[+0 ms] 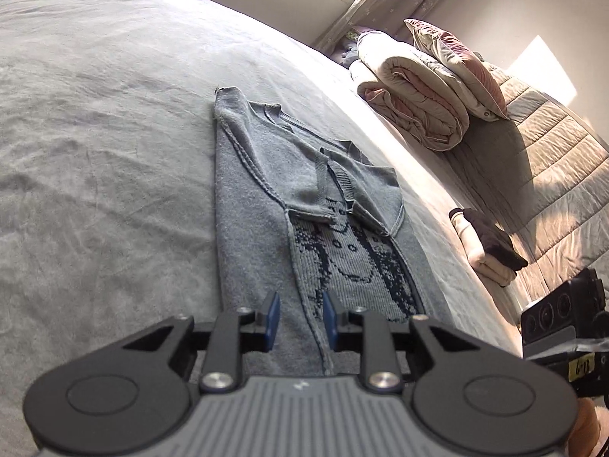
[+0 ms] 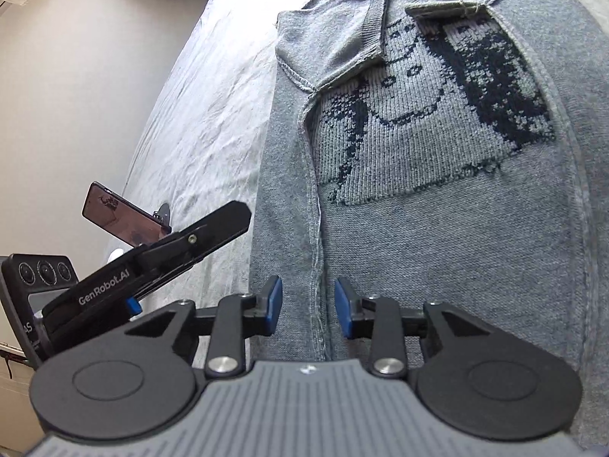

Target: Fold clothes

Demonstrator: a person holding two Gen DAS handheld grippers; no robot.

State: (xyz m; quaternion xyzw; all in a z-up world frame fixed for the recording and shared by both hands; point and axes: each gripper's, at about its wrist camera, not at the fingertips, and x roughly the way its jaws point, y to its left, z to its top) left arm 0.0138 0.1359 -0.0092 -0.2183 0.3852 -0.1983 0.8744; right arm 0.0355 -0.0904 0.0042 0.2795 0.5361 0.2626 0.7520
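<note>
Grey bedsheet [image 1: 95, 133], folded sweater [image 1: 259, 236], both hand-held grippers [image 1: 300, 318] [image 2: 308, 304] angled down, released, empty.

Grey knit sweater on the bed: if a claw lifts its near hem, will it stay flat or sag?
The sweater would likely sag: its folded sleeves lie limp. The thick knit probably grips well. Its folds could slide apart.
</note>
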